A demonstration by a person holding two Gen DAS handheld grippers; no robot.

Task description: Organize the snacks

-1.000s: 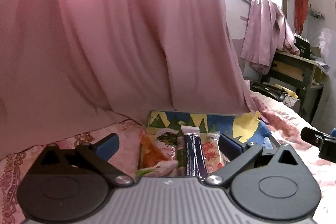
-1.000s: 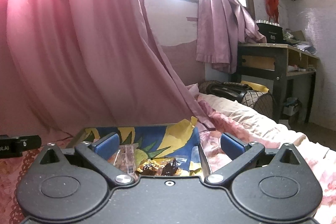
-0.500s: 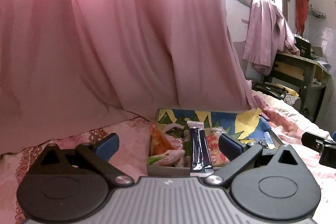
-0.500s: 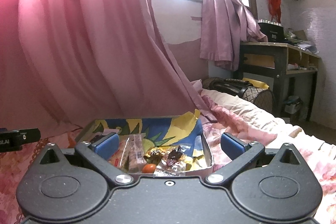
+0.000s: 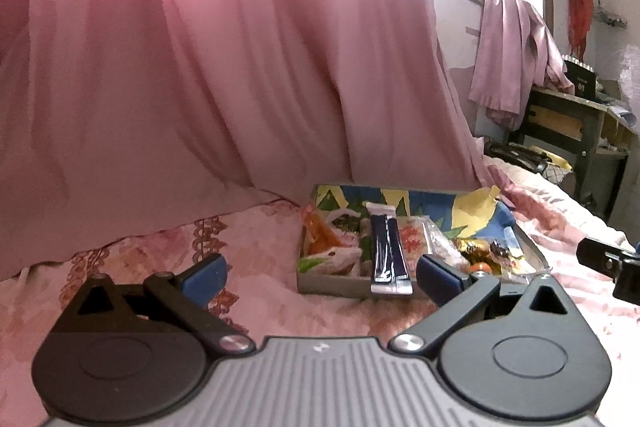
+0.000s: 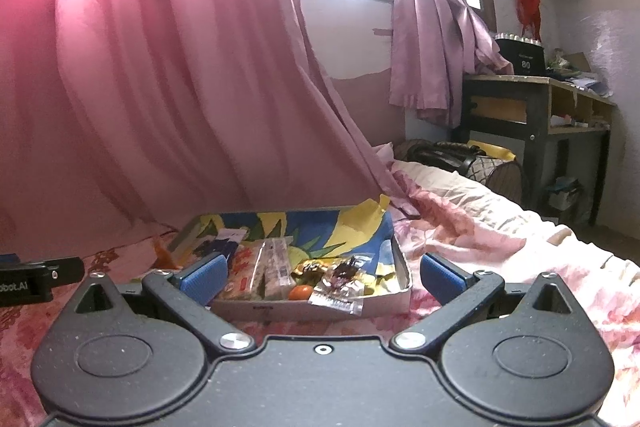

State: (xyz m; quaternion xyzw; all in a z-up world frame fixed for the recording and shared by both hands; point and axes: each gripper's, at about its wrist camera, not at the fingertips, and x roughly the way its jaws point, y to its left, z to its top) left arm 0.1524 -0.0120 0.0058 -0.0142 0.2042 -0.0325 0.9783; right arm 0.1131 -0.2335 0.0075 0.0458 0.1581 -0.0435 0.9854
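The left gripper [image 6: 40, 281], seen at the left edge of the right wrist view, carries the letters "bot.AI". A black box [image 6: 520, 57] on the counter [image 6: 532, 83] shows the number "80".

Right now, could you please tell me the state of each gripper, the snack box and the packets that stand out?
Left gripper: open, empty.
Right gripper: open, empty.
Snack box: lidless, resting on the bed, filled with snacks.
Dark blue packet: lying flat, its near end overhanging the box's front edge.
Clear candy packet: draped over the front edge.
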